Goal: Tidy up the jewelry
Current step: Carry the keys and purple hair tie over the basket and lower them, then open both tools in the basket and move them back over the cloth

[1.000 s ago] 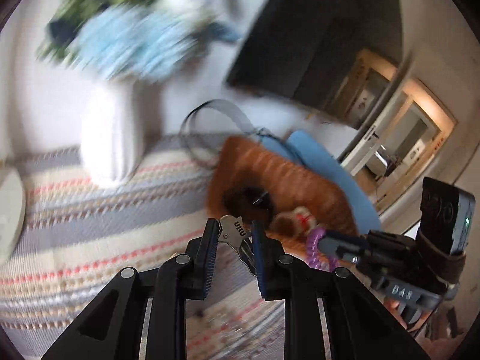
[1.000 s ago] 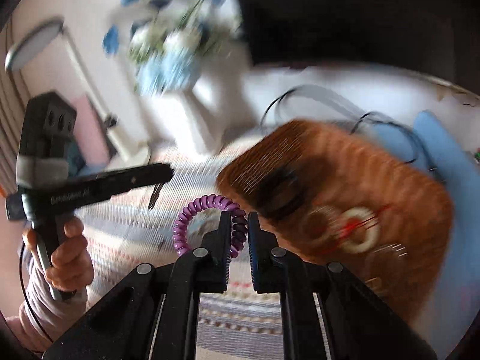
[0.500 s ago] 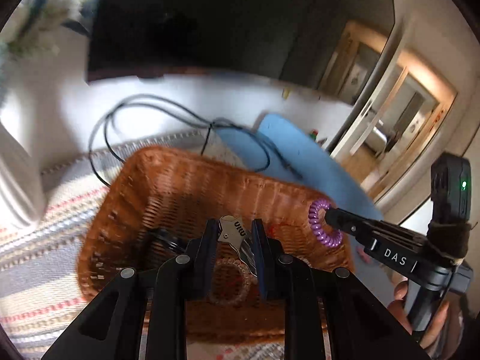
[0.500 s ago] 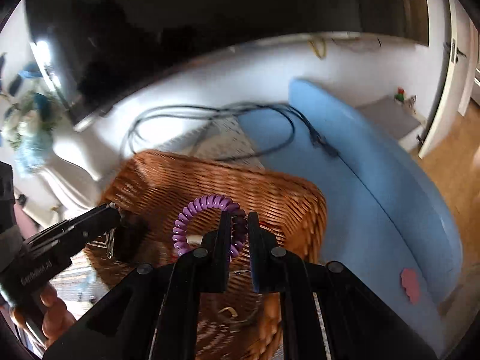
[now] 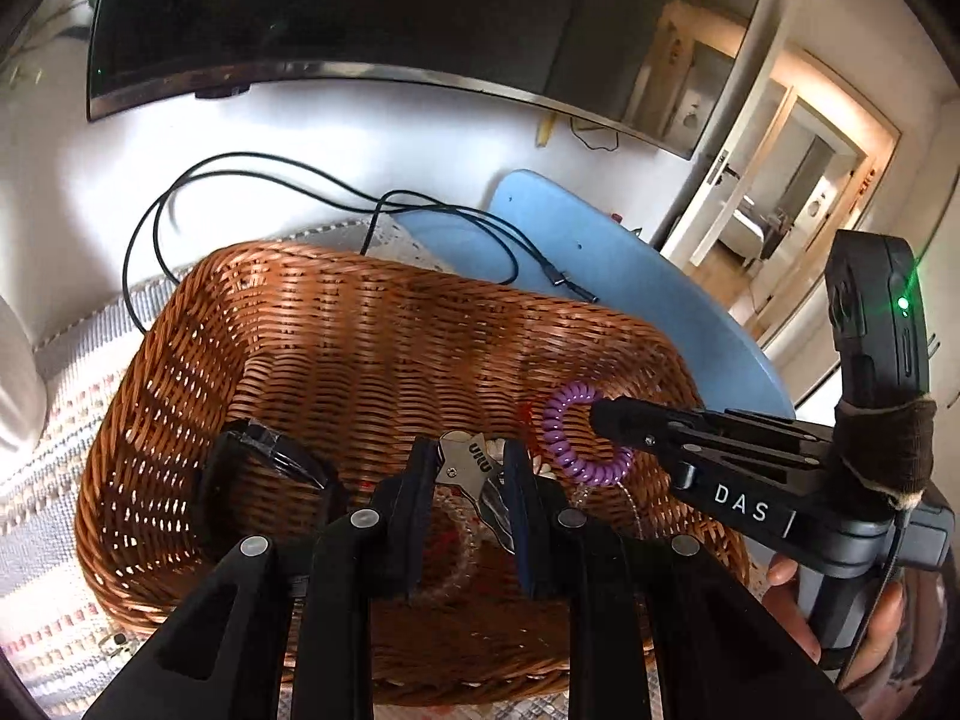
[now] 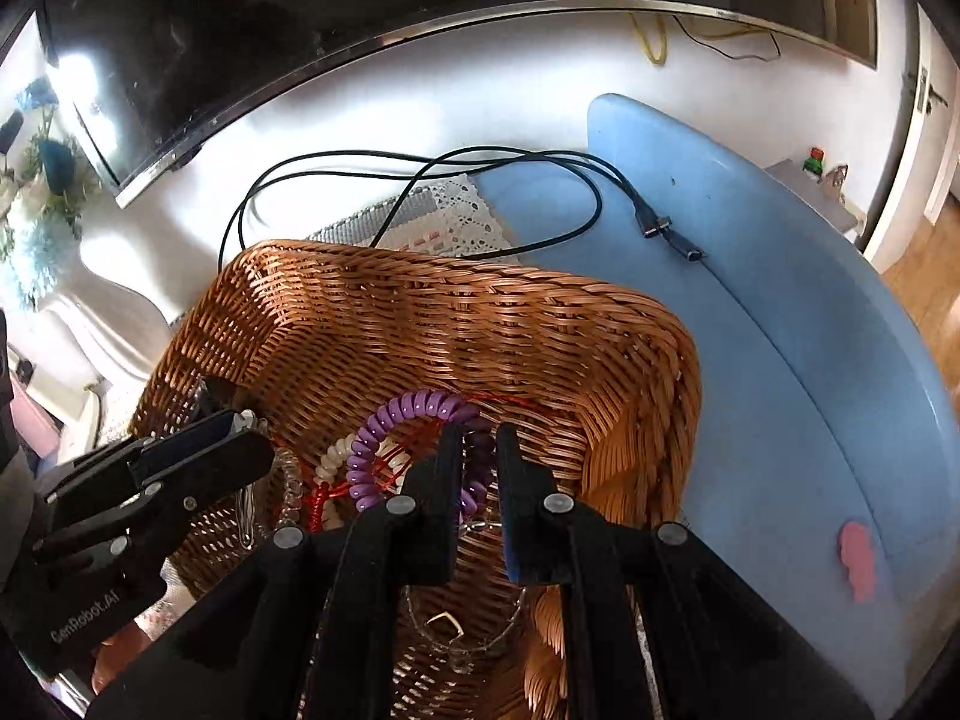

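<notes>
Purple coil bracelet [image 6: 384, 450], spiral plastic cord formed into a ring, pale lilac on its upper arc and darker where it passes between the fingers; it hangs over the inside of the wicker basket [image 5: 372, 324], above the right half of the basket floor.

Left to right, left wrist view: white vase base [image 5: 18, 384] at the far left on the striped woven mat [image 5: 54, 420]. A black bangle [image 5: 270, 450] leans against the basket's left inner wall. Left gripper [image 5: 471, 468] over the basket middle, fingers narrow and clamped on a small silver clip [image 5: 465, 465] with dark lettering on it. Under it a clear beaded bracelet [image 5: 456, 534] lies on the basket floor. Right gripper [image 5: 606, 420] comes in from the right, its fingers closed narrowly on the purple coil.

Right wrist view: a cream bead bracelet [image 6: 336, 459] on red cord lies on the basket floor, just left of the coil; a thin chain necklace [image 6: 462, 642] lies lower, toward the camera. Behind the basket a black cable [image 6: 420, 165] loops across the white surface onto the blue board [image 6: 810, 360].
</notes>
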Demonstrator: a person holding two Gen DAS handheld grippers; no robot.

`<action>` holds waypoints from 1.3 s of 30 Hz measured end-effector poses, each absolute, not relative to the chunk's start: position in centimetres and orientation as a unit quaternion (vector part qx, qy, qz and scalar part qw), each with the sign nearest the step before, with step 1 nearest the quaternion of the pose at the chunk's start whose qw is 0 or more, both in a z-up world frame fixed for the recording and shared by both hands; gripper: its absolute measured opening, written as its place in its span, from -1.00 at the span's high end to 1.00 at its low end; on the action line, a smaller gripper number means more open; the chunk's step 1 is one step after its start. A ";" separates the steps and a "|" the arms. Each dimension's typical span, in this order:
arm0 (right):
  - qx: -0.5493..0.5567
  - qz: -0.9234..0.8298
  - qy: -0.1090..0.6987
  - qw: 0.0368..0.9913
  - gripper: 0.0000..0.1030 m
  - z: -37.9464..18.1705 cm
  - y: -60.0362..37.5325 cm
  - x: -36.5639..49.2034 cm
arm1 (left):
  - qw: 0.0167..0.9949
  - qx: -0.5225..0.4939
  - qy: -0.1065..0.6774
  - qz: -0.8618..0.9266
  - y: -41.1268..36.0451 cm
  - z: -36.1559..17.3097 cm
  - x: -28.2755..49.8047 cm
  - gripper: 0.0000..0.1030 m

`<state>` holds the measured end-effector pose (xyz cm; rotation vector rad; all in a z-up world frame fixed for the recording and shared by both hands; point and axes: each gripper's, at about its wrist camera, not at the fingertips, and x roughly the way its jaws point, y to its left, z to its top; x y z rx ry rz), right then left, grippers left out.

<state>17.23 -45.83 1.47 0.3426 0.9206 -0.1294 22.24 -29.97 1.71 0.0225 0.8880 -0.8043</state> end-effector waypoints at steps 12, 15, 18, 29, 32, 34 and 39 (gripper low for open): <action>0.164 -0.040 0.416 0.894 0.72 5.7 -44.5 13.7 | 0.859 0.016 0.352 -0.372 -24.7 8.1 18.4 0.22; 0.162 -0.025 0.410 0.897 0.72 6.9 -43.0 12.9 | 0.868 0.014 0.347 -0.354 -21.6 9.4 17.4 0.22; 0.153 -0.007 0.403 0.902 0.72 8.0 -40.8 12.1 | 0.873 -0.001 0.340 -0.349 -17.7 10.0 16.4 0.21; 0.079 0.095 0.398 0.909 0.51 9.0 -30.1 10.9 | 0.875 -0.012 0.374 -0.306 -7.0 5.4 15.8 0.04; 0.054 0.114 0.414 0.901 0.51 7.8 -27.5 11.1 | 0.861 0.003 0.414 -0.296 -7.4 2.3 17.3 0.04; 0.037 0.128 0.427 0.895 0.51 6.7 -26.0 11.4 | 0.851 0.030 0.436 -0.292 -8.5 0.4 18.3 0.04; 0.008 0.160 0.454 0.877 0.51 3.9 -23.6 12.1 | 0.843 0.085 0.453 -0.277 -10.3 -2.3 19.7 0.05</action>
